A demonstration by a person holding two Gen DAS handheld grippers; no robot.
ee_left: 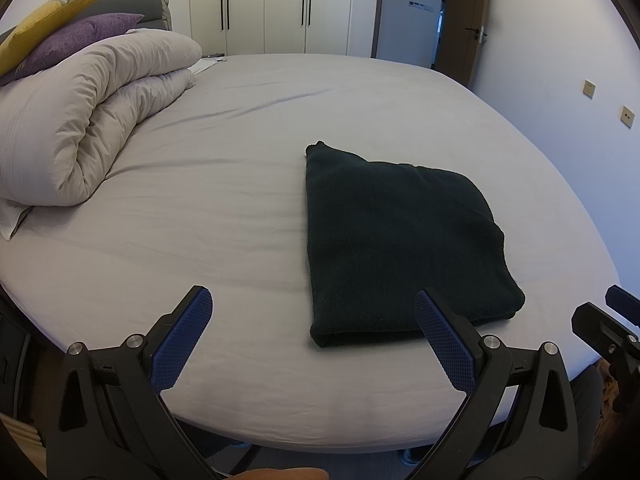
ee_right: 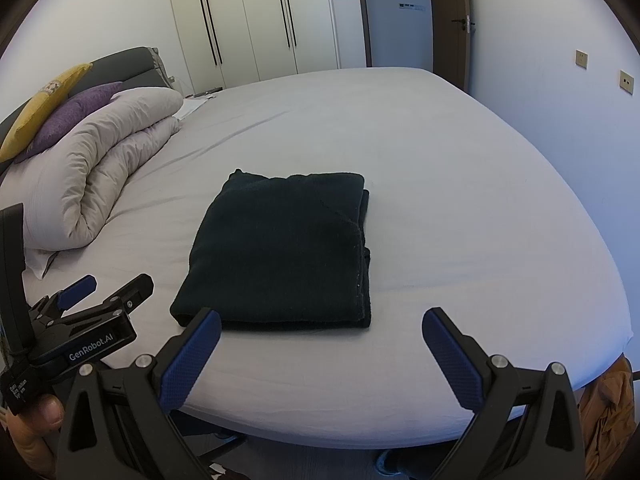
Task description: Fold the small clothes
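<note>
The dark garment [ee_right: 280,248] lay folded into a thick rectangle on the bed [ee_right: 460,208], near the front edge of the mattress, with its long axis running away from the person toward the wardrobe [ee_right: 256,16]. Both tools were held back over that front edge, clear of the cloth and touching nothing. The left gripper [ee_left: 314,336] had its jaws spread wide and empty; in its own view the garment sat ahead and to the right, the rolled near end just beyond the right-hand finger [ee_left: 444,340]. The right gripper [ee_right: 320,352] was likewise spread and empty, and from it the garment lay ahead and slightly left, its near end just past the left-hand finger [ee_right: 192,364]. So the cloth lay between the two tools, and neither looked clearly nearer. The layered, open edges showed along the garment's right side in the right wrist view, and the smooth fold along its left. Judged from this, the fold looked finished or one step short of it; any further fold would probably run across the long axis, near end carried to far end, each tool taking its own near corner. A rolled duvet [ee_left: 92,120] lay well apart to the left.
</note>
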